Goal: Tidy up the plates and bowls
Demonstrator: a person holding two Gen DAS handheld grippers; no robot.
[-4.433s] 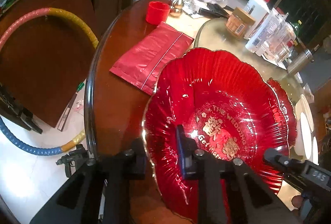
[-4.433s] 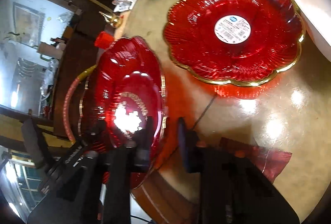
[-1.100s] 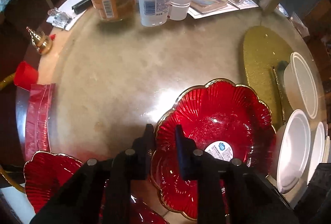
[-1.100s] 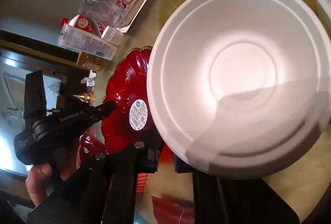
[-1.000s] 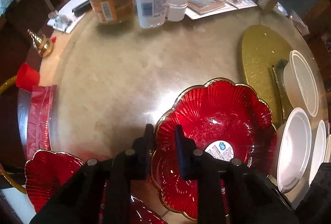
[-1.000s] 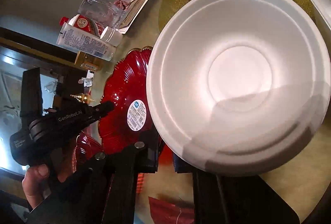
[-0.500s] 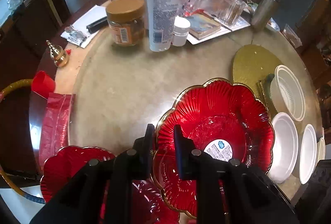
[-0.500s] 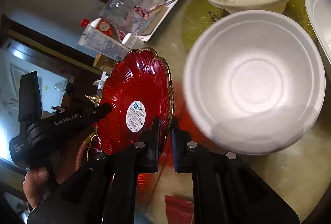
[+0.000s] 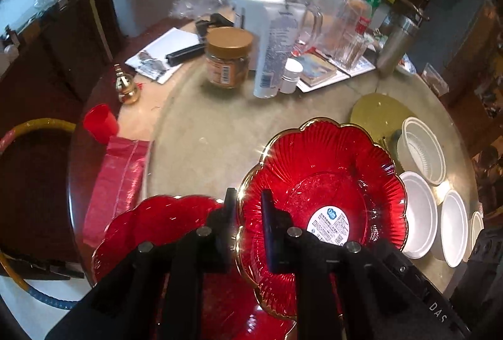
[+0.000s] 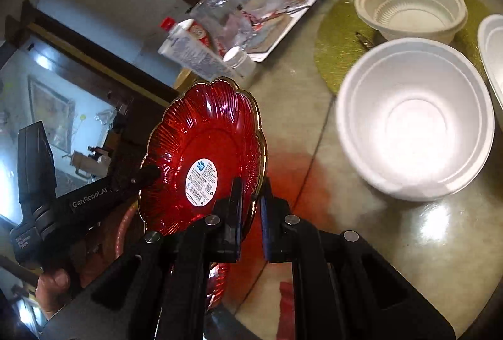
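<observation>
Left gripper (image 9: 248, 208), right gripper (image 10: 251, 195) — both clamped on red plate (image 9: 323, 183) rim; rigid, glossy, likely brittle — grip opposite edges.

hidden: second red plate (image 9: 151, 227) lying partly behind left gripper (image 9: 248, 208) | cut off: white bowl (image 10: 493, 57) (right edge) | blurred: label print

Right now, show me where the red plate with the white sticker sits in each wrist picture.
Left wrist: red plate lower centre-right, rim between the left gripper fingers.
Right wrist: red plate centre-left, tilted, rim in the right gripper.
Shared landmark: white sticker.
</observation>
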